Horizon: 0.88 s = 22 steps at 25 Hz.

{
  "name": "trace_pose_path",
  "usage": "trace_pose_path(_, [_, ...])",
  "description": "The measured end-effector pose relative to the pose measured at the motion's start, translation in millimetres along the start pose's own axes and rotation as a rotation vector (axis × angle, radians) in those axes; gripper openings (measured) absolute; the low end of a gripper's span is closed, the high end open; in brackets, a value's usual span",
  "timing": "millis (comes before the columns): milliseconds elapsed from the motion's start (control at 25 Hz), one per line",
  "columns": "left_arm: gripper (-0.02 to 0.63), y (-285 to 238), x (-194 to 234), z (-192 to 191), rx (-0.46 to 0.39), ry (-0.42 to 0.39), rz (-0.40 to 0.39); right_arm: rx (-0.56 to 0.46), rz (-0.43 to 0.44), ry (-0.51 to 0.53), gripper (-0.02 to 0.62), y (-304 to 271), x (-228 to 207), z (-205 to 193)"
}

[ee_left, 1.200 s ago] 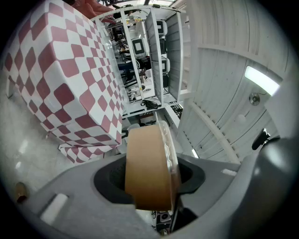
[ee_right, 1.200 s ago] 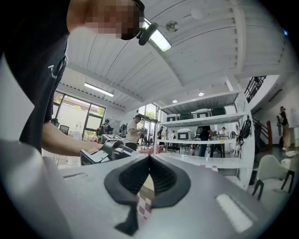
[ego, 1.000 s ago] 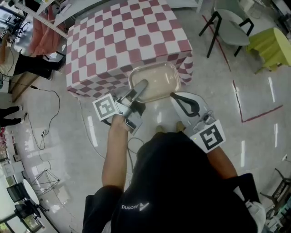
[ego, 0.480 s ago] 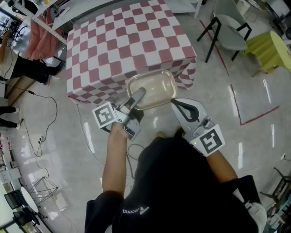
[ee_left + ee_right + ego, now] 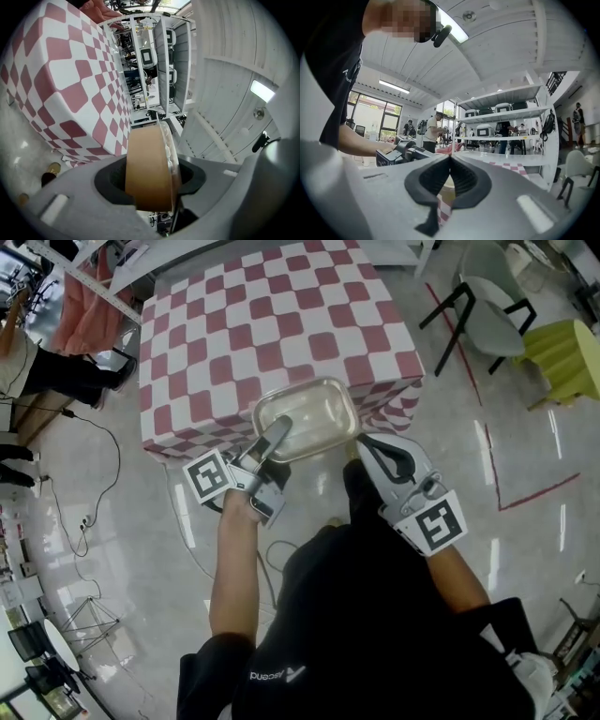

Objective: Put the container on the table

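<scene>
A shallow clear container (image 5: 307, 418) with a tan tint hangs level over the near edge of the table (image 5: 272, 324), which wears a red-and-white checked cloth. My left gripper (image 5: 278, 427) is shut on its near left rim; in the left gripper view the container (image 5: 147, 164) stands edge-on between the grey jaws, with the checked table (image 5: 61, 84) beyond. My right gripper (image 5: 360, 440) pinches the container's near right corner. In the right gripper view its jaws (image 5: 450, 157) meet at the tips, and a pale piece of the container (image 5: 446, 185) shows below them.
Two black-legged chairs (image 5: 487, 296) and a yellow-green seat (image 5: 567, 357) stand right of the table. Red tape lines (image 5: 497, 474) cross the glossy floor. A cable (image 5: 94, 456) and a person (image 5: 37, 371) are at the left. White shelving (image 5: 154, 61) stands beyond the table.
Both grippers have carried the container forward, from over the floor in front of the table to over the table's near edge. The grip has not changed.
</scene>
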<state>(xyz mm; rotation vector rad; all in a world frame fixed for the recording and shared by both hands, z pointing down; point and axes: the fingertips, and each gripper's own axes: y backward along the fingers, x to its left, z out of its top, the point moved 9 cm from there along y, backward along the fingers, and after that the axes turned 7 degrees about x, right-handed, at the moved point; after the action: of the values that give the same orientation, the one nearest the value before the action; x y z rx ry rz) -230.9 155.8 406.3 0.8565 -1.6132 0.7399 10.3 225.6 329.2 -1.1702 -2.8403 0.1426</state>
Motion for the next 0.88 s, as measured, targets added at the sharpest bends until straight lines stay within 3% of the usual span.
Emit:
trace_pose_path(320, [0.201, -77.5, 22.3, 120.6, -0.015, -0.01, 0.078, -0.001, 0.035, 0.0, 0.003, -102.5, -106.9, 4.3])
trace_pose_path(560, [0.201, -179.3, 48.8, 206.0, 0.005, -0.008, 0.099, 0.029, 0.053, -0.011, 0.003, -169.0, -225.7, 1.0])
trace_pose_path(880, [0.201, -257.4, 78.6, 276.0, 0.036, -0.022, 0.182, 0.011, 0.064, -0.033, 0.003, -220.8, -316.5, 4.8])
